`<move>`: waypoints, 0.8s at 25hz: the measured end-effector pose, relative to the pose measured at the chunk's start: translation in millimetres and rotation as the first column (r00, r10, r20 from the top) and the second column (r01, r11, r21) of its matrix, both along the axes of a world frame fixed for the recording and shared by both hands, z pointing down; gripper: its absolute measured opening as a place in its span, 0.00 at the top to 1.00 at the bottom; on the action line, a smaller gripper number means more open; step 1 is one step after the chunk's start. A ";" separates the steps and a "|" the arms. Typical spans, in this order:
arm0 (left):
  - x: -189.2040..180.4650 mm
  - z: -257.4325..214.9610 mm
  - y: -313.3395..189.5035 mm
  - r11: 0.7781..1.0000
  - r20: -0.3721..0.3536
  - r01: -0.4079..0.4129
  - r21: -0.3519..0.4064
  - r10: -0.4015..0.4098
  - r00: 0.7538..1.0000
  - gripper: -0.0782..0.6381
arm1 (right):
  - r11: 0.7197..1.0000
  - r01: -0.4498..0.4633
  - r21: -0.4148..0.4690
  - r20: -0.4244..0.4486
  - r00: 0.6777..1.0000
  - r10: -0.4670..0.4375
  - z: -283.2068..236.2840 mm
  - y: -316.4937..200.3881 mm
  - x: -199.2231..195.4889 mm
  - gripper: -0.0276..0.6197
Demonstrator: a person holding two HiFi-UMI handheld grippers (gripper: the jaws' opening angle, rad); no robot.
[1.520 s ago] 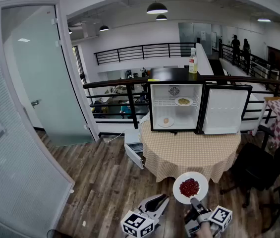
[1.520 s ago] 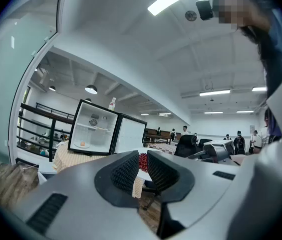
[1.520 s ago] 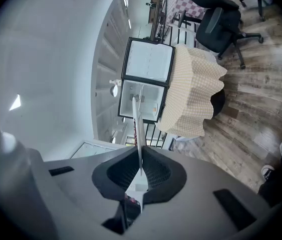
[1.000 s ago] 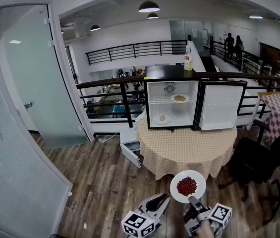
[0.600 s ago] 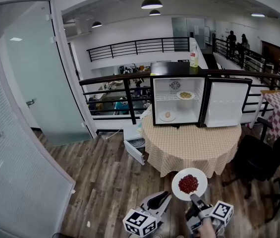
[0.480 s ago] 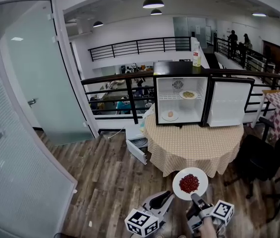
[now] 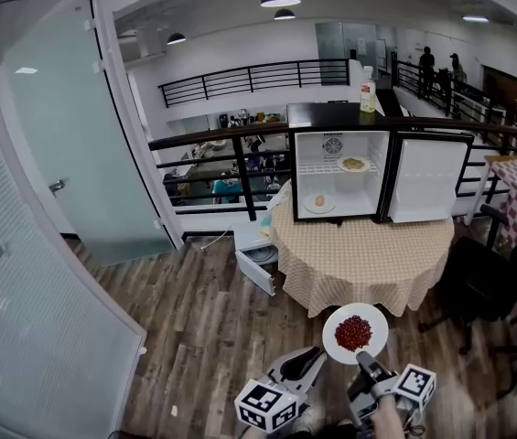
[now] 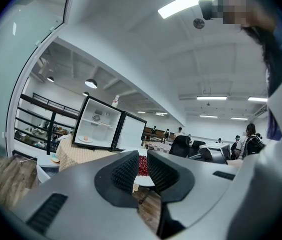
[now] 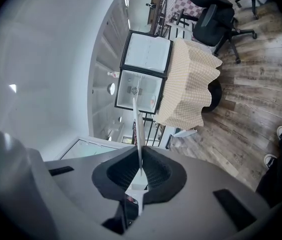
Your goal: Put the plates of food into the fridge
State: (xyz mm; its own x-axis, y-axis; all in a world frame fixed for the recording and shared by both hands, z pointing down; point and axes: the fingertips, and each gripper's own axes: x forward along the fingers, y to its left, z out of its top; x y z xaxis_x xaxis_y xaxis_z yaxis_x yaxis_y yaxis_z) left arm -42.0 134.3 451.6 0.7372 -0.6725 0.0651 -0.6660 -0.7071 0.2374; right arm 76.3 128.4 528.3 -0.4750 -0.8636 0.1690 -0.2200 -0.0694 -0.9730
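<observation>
A white plate of red food (image 7: pixel 355 334) hangs level over the wood floor, short of the round table (image 7: pixel 363 262). My right gripper (image 7: pixel 366 363) is shut on its near rim; in the right gripper view the plate (image 9: pixel 137 129) shows edge-on between the jaws of that gripper (image 9: pixel 140 170). My left gripper (image 7: pixel 306 362) is beside it on the left, shut and empty; its own view shows the plate (image 8: pixel 141 160) through the thin slit of the gripper (image 8: pixel 143 171). The small fridge (image 7: pixel 340 174) stands open on the table, with one plate (image 7: pixel 355 164) on its shelf and another (image 7: pixel 318 203) on its floor.
The fridge door (image 7: pixel 425 192) swings out to the right; a bottle (image 7: pixel 366 90) stands on top. A black office chair (image 7: pixel 491 286) is right of the table, a white drawer unit (image 7: pixel 258 265) at its left foot. A glass partition (image 7: pixel 48 199) lines the left; a railing (image 7: pixel 221 158) runs behind.
The table and fridge have shifted slightly right and grown a little in the head view. The plate stays in my right gripper; both grippers keep their poses.
</observation>
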 end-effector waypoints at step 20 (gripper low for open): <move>14.9 11.0 -130.3 0.995 0.005 0.093 -0.030 -0.093 0.996 0.80 | 0.997 0.054 -0.057 0.002 0.999 -0.054 19.8 -126.1 29.2 0.91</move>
